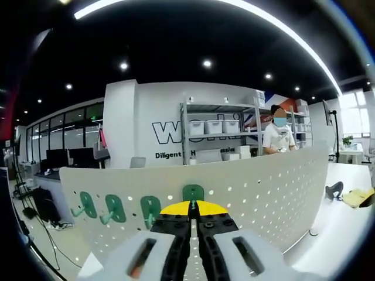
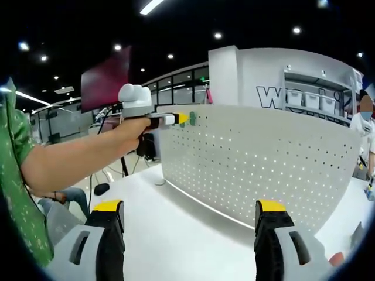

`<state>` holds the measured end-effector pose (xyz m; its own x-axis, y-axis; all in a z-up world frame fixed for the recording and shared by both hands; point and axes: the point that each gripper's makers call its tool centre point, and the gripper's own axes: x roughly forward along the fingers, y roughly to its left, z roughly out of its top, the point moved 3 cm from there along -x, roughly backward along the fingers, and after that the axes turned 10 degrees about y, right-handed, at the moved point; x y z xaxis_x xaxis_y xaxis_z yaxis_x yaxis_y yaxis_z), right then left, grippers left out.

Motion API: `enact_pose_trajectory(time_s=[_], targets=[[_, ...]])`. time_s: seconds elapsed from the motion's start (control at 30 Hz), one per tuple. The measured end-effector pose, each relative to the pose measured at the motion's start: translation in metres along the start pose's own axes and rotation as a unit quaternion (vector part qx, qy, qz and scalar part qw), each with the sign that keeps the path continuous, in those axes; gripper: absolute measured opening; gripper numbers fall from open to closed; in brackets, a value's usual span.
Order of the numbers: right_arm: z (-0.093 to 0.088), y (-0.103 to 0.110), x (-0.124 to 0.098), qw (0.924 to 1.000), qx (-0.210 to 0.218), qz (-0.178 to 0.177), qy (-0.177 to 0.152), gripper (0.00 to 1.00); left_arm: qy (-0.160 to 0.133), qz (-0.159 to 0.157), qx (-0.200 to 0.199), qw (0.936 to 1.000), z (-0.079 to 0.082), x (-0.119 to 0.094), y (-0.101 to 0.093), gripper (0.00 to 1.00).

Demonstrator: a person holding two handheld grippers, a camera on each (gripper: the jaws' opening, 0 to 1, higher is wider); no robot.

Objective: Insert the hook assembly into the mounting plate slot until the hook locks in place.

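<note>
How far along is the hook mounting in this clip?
Three green hooks already hang on the white pegboard. In hand: the left hand-held gripper presses a fourth hook against the board. The right hand-held gripper is open and idle. Left: seating it; locking can't be judged.

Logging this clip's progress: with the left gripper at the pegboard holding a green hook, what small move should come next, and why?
Probably a short, straight push into the white pegboard. The left gripper is shut on the fourth green hook, whose backplate sits at the board beside three mounted hooks. Whether it has locked cannot be seen. The right gripper is open, away from the board.
</note>
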<state>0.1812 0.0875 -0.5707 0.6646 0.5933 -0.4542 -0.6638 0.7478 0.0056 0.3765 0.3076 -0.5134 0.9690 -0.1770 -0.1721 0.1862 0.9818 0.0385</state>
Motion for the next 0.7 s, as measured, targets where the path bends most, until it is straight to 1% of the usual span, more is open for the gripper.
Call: enact_pose_trajectory(time_s=[0.7], targets=[[-0.0024,-0.0009,0.0012,1.0000,0.002,0.001,0.004,0.94,-0.007,0.011,-0.004,0.9999,-0.0010,-0.0002,0.0014,0.02]])
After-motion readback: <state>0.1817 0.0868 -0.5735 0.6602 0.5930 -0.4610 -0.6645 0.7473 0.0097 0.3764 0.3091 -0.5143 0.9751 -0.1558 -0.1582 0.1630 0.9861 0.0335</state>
